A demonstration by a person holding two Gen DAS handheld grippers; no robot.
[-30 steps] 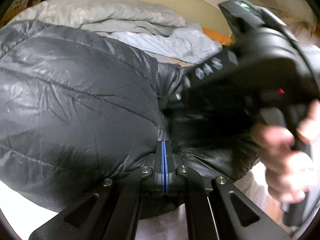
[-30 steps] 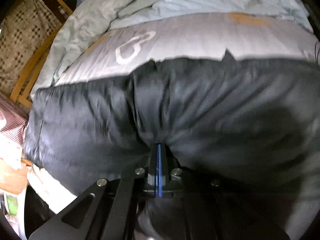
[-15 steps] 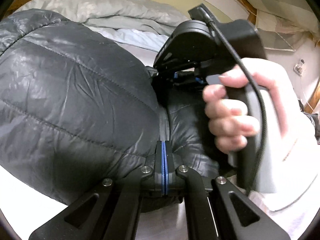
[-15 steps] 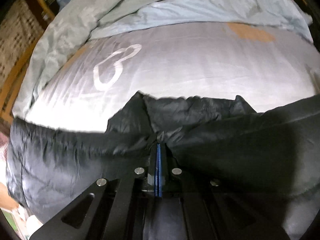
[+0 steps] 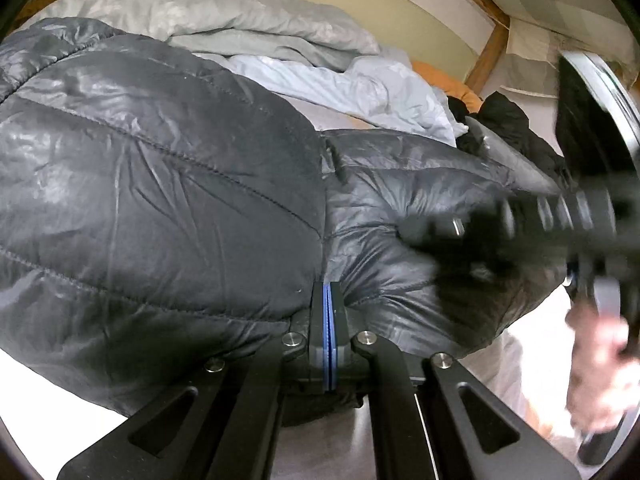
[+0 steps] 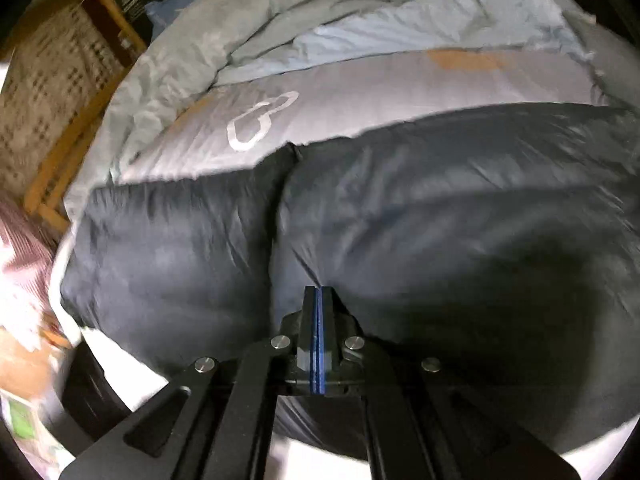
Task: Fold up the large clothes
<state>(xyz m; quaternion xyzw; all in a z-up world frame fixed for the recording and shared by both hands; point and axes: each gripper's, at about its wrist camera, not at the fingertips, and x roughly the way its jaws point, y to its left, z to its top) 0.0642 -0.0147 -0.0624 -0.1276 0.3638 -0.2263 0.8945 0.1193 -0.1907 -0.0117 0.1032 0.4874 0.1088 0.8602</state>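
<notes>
1. We see the bed (image 6: 360, 92), grey-sheeted, spreading beyond both pairs of jaws and carrying everything else.
2. We find the dark quilted puffer jacket (image 5: 160, 200) lying on it, bulging just ahead of both sets of jaws.
3. We note the crumpled pale blue duvet (image 6: 360, 12) heaped well beyond the jacket, and a wooden frame (image 6: 64, 152) to the left.
4. Our left gripper (image 5: 329, 300) has its jaws pressed together, pinching jacket fabric at its near edge.
5. Our right gripper (image 6: 319, 304) is likewise closed, its tips against the jacket; whether fabric sits between them we cannot tell.
6. The hand (image 5: 600, 364) holding it appears blurred, right of the left jaws.
</notes>
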